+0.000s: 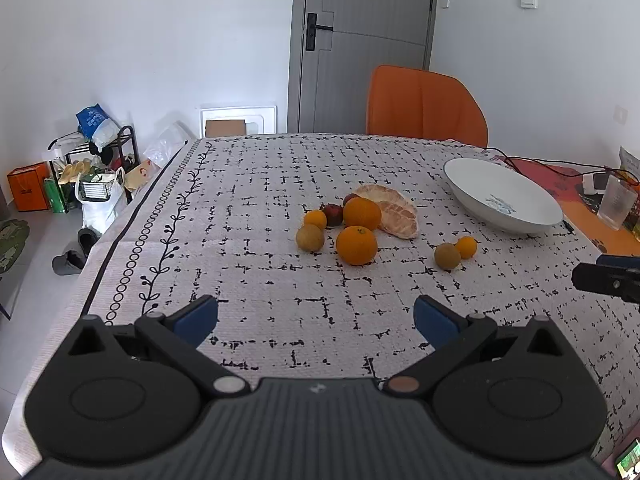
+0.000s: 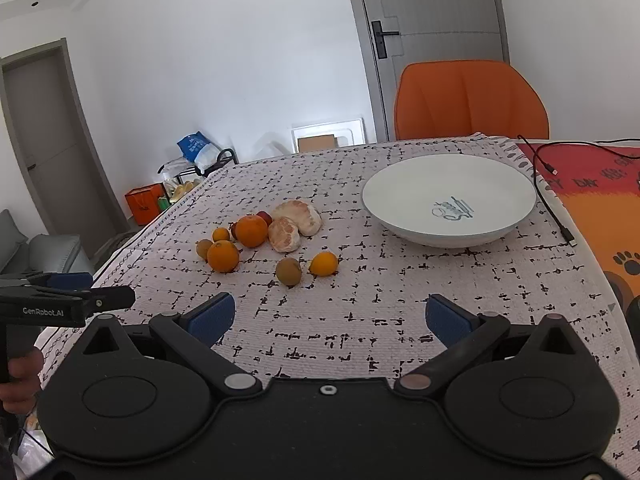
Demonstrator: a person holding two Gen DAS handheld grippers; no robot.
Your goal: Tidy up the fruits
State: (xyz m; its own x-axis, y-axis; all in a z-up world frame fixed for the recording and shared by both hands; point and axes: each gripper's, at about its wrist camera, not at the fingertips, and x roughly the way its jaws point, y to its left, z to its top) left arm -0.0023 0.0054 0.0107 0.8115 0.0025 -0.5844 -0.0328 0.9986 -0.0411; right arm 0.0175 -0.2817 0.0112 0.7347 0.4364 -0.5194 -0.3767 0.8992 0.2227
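Left gripper (image 1: 316, 316): jaws fully spread, nothing between the blue pads, held above the patterned tablecloth (image 1: 280, 320) and angled down toward it. Right gripper (image 2: 330, 316): likewise released and empty, at the same downward tilt. In the right wrist view the left gripper appears at the left edge, with part of the person's hand (image 2: 20, 380) on its handle.

Fruit location: all pieces lie loose on the cloth; none is in the white bowl (image 2: 400, 184), which is empty.

Nearest pair, right wrist view: a brownish-green round fruit (image 2: 289, 271) and a small orange citrus (image 2: 324, 264), just beside each other, ahead of the right gripper and slightly left of its centreline. The citrus is the nearer of the two to the bowl.

Main cluster, farther and more to the left: two large oranges (image 2: 223, 256) (image 2: 251, 231), a second small citrus (image 2: 221, 234), a second brownish fruit (image 2: 204, 248), a dark red fruit (image 2: 263, 216) partly hidden, and two peeled pomelo sections (image 2: 285, 234) (image 2: 304, 216) touching each other.

Governing relation: the bowl stands beyond and to the right of all the fruit, and it lies ahead-right of the right gripper. From the left wrist view the cluster sits straight ahead, with the near large orange (image 1: 357, 245) on the centreline. Judgement: the right hand is better placed for the near pair and for the transfer; the left suits the cluster.

Beyond the table edge: an orange chair (image 2: 472, 100) and a grey door (image 2: 432, 40).
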